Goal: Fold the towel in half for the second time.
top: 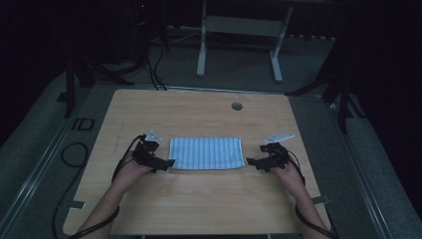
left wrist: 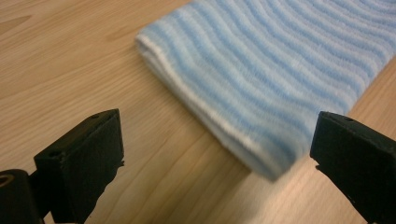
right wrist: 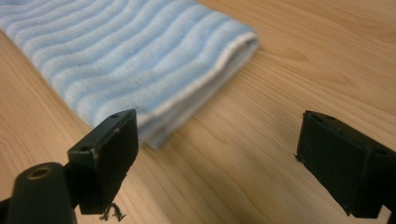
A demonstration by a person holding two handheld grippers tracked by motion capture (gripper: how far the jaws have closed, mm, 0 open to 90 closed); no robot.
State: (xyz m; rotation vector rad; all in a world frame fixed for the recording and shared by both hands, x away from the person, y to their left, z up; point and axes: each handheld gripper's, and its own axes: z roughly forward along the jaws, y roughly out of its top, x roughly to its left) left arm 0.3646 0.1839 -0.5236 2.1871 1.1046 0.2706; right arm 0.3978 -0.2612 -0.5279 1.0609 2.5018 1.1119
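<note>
While the folded striped towel [top: 207, 153] lies flat on the table [top: 199, 204], left gripper [top: 166, 163] and right gripper [top: 251, 162] flank its near corners — both released (nothing between jaws).

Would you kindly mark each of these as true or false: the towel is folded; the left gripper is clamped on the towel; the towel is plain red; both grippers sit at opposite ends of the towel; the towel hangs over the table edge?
1. The towel is folded. True: layered edges show at its corner.
2. The left gripper is clamped on the towel. False: its jaws stand wide open beside the towel's corner, pressing on nothing.
3. The towel is plain red. False: it is striped light blue and white.
4. The left gripper and the right gripper sit at opposite ends of the towel. True.
5. The towel hangs over the table edge. False: it lies flat, well inside the tabletop.
</note>
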